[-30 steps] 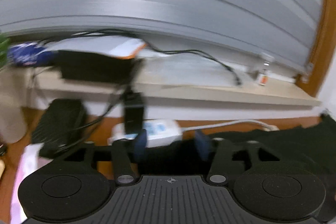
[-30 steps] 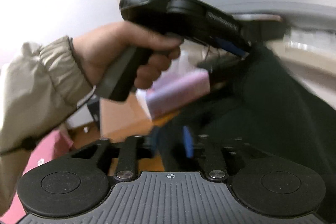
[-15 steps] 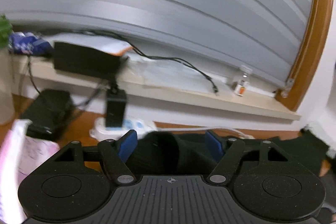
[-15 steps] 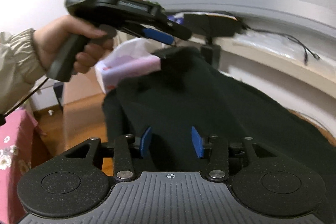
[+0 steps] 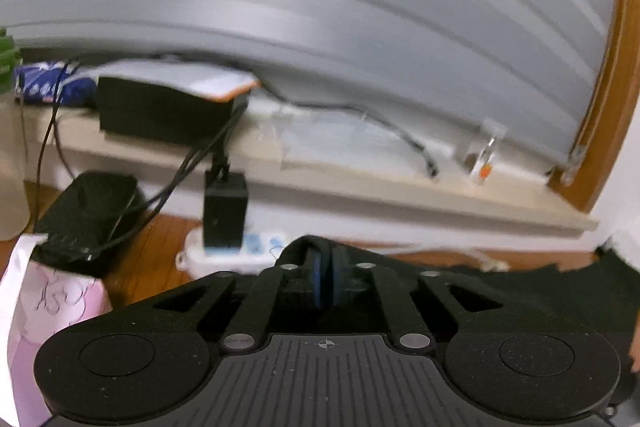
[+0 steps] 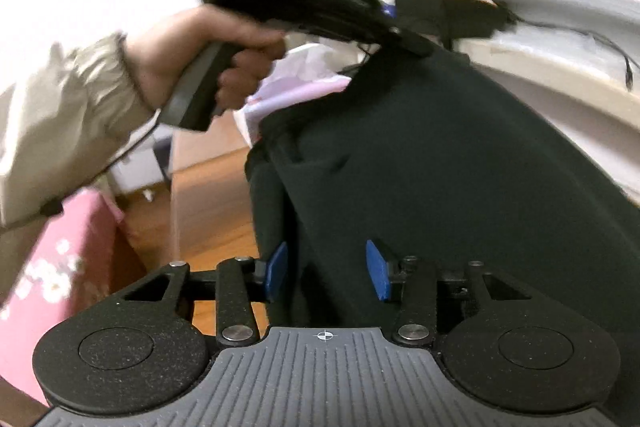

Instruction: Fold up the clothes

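Note:
A black garment [image 6: 440, 163] hangs stretched between the two grippers above a wooden table. My left gripper [image 5: 326, 277] is shut on a raised fold of the black garment [image 5: 540, 291], its blue pads pressed together. In the right wrist view the left gripper [image 6: 416, 45] is held by a hand at the upper left and pinches the garment's top edge. My right gripper [image 6: 326, 269] has its blue pads apart, with the garment's lower edge lying between them.
A window sill [image 5: 360, 179] runs behind with a black box [image 5: 164, 111], cables, a small vial [image 5: 484, 163] and grey blinds [image 5: 320, 7]. A white power strip [image 5: 232, 251] and black adapter sit below. A pink patterned bag [image 5: 48, 315] is at left; it also shows in the right wrist view [image 6: 52, 267].
My left gripper has closed on the garment's fold; its pads were apart half a second ago. The garment has been lifted and now hangs from the left gripper. The right pads stay apart.

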Demonstrator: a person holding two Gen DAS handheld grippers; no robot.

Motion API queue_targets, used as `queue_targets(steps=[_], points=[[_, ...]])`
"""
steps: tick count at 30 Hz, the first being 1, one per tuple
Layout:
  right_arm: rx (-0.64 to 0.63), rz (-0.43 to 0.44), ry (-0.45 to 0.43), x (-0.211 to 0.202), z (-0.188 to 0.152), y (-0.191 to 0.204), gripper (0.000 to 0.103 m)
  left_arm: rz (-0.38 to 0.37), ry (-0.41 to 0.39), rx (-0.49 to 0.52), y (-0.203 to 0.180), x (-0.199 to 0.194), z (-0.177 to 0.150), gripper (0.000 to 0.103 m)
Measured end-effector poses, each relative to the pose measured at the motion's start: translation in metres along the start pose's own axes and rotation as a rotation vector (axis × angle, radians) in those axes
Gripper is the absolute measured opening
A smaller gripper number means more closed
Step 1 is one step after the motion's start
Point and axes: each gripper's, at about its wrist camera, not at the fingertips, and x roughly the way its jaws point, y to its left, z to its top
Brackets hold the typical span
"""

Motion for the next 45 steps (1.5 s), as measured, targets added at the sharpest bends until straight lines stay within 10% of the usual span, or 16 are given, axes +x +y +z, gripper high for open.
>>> queue_targets(steps=[3,15,18,19,27,30,32,45], points=[[-0.011,0.008,-0.012,0.001,0.001,0.004,0.045,0.046,0.000,0.009,0.004,-0.006,-0.008,0.059],[-0.032,-0.018,-0.039,0.009,0.005,0.008,0.036,-0.036,-0.006,0.007,-0.006,-0.085,-0.081,0.058],[-0.021,-0.016,-0.039,0.010,0.006,0.005,0.036,-0.033,0.000,0.044,-0.014,-0.085,-0.089,0.038],[-0.022,-0.017,-0.038,0.010,0.006,0.005,0.036,-0.016,0.004,0.066,-0.015,-0.083,-0.089,0.003],[0.017,0.010,-0.058,0.004,0.002,-0.002,0.038,0.014,-0.024,0.026,0.004,-0.120,-0.082,0.002],[0.030,0.021,-0.081,-0.011,0.004,-0.003,0.041,0.061,-0.044,0.019,0.004,-0.126,-0.079,0.029],[0.050,-0.018,-0.081,-0.030,-0.004,-0.017,0.041,0.051,-0.068,0.026,-0.004,-0.123,-0.072,0.066],[0.202,-0.300,-0.031,-0.146,-0.070,-0.114,0.045,-0.139,-0.044,0.137,-0.116,0.007,-0.027,0.102]])
